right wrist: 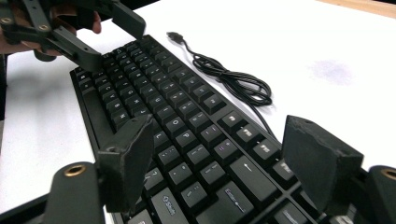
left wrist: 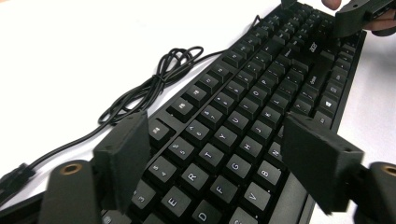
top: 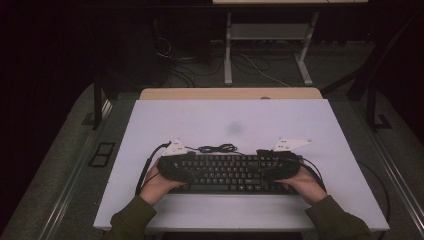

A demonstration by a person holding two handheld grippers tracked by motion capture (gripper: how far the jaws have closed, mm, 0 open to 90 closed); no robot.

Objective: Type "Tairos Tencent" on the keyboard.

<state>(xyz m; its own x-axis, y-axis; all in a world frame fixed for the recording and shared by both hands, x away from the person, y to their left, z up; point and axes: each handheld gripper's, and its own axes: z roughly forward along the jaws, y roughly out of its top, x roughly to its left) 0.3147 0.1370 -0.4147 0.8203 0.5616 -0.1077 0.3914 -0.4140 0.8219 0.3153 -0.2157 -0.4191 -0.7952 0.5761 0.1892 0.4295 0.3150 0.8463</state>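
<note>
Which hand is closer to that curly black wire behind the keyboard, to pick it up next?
Probably the left: the left gripper sits nearer the coiled cable behind the keyboard, jaws open.

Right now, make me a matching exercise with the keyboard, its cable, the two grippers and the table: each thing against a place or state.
Things:
1. keyboard
2. cable
3. left gripper
4. table

Places or states:
A. white and bare on its far half
B. lies flat at the near edge, between both hands
C. jaws open, one each side of the keyboard's left end
D. bundled in loops just behind the keyboard

Pairs: 1-B, 2-D, 3-C, 4-A

The right gripper stands open likewise over the keyboard's other end.
</note>
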